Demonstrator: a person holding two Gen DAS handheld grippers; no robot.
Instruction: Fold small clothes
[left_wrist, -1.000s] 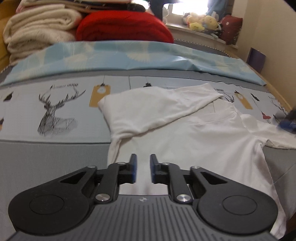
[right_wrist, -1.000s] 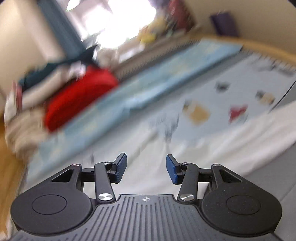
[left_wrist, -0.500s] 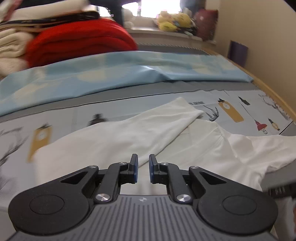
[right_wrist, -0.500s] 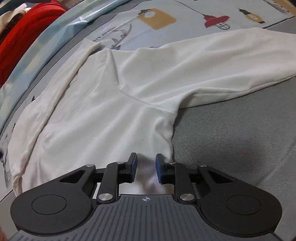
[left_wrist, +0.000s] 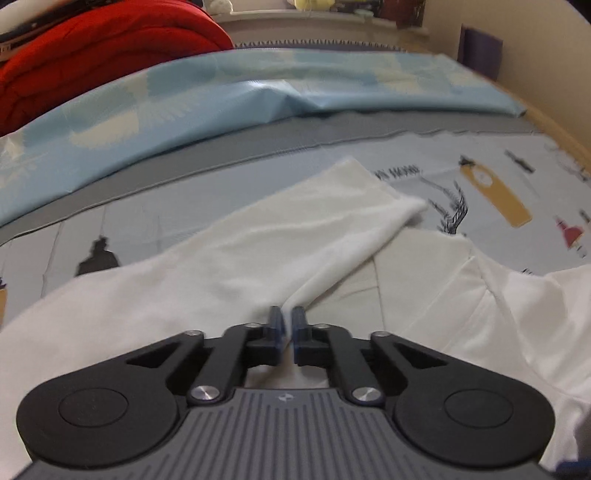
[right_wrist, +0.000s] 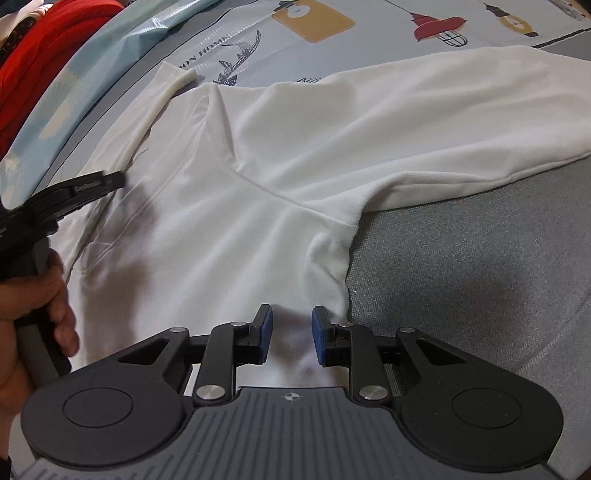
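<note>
White long-sleeved cotton top (right_wrist: 280, 155) lies on printed pale-blue bed sheet (left_wrist: 480, 177); folded red blanket (left_wrist: 92, 55) behind. Left claw (left_wrist: 287, 321) pinches its fabric; right claw (right_wrist: 289, 326) narrowly parted over it.

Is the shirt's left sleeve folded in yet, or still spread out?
Folded in: the left sleeve lies diagonally across the shirt body. The right sleeve remains spread sideways.

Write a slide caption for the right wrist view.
Right gripper, jaws parted, over the side edge of a white long-sleeved shirt spread on a printed bedsheet.
</note>
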